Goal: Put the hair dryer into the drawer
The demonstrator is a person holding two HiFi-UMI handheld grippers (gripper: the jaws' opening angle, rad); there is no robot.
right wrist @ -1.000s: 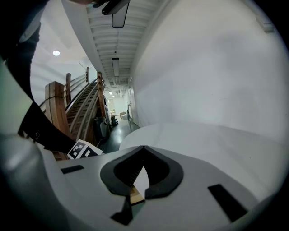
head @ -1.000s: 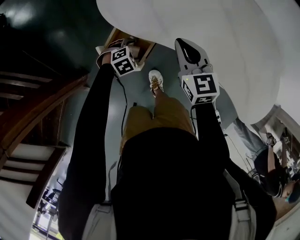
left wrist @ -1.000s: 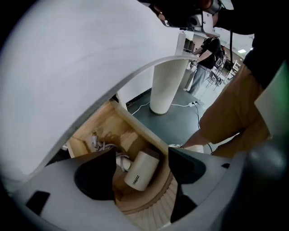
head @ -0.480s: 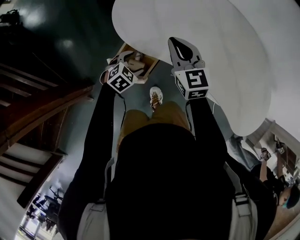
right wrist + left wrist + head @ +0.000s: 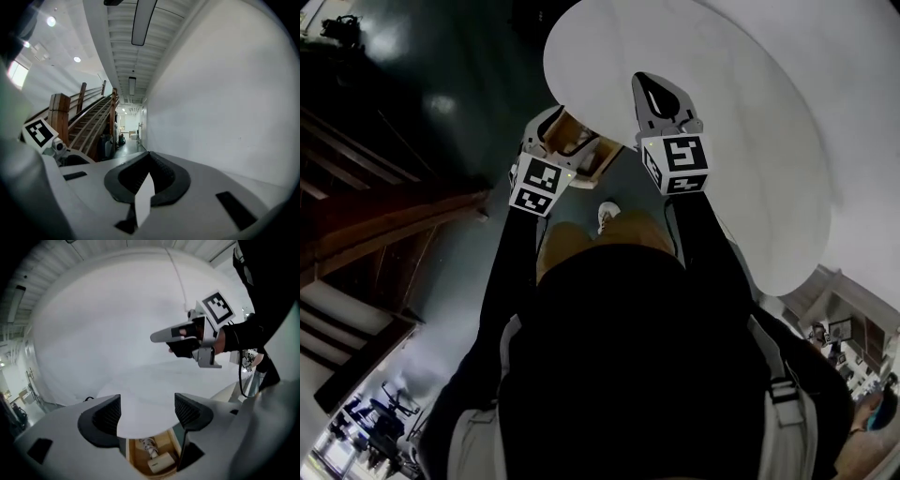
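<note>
Lying in the drawer (image 5: 136, 458), hair dryer (image 5: 158, 462) sits below left gripper (image 5: 147, 409).

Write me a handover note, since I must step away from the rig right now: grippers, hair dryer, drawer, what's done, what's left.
Left gripper: jaws apart, nothing between them, held at the edge of the white table, above the drawer.
Right gripper: jaws shut on nothing, over the table top.
Drawer: open, below the table edge.
Hair dryer: a white body with a coiled cord lies inside the drawer; it appears to be the dryer.
Done: dryer in the drawer, released.
Left: probably only pushing the drawer shut.
</note>
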